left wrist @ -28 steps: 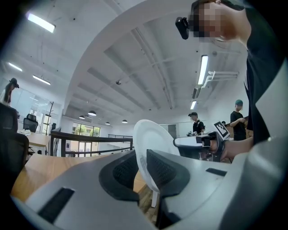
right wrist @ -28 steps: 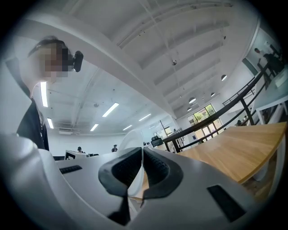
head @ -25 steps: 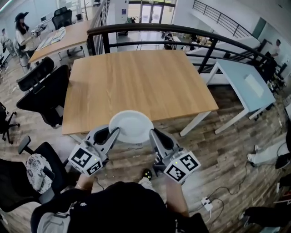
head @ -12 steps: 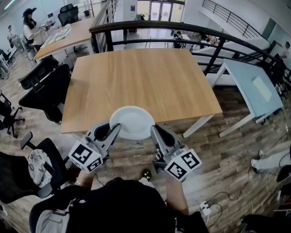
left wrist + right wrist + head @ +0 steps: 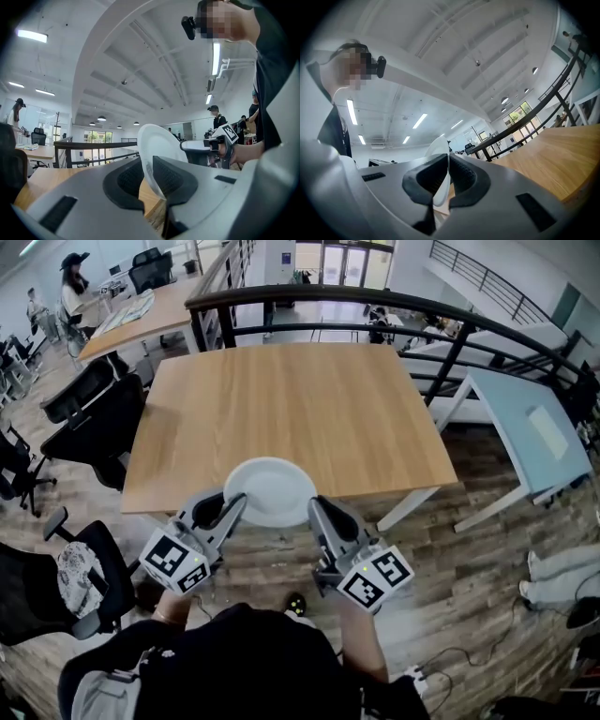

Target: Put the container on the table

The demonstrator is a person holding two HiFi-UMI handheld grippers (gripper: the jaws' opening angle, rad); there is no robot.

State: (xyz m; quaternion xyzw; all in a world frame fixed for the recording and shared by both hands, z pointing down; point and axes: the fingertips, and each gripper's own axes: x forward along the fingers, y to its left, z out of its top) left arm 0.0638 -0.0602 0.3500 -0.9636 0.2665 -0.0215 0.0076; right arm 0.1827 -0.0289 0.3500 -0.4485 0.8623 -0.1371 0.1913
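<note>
White container (image 5: 270, 490), rim-pinched by closed fingers of left gripper (image 5: 234, 507) and right gripper (image 5: 317, 512), could have been dropped if released short of the table (image 5: 281, 399).

A black top (image 5: 253, 662) is being worn by the person, with a pale grey piece showing at its left shoulder, and a small black camera (image 5: 189, 27) is being worn at the head. The left gripper (image 5: 232, 507) and right gripper (image 5: 316, 512) are being shown as light grey shells lined with dark ribbed pads (image 5: 171, 176). A cube (image 5: 175, 563) with black-and-white square markers is being carried on each.
</note>
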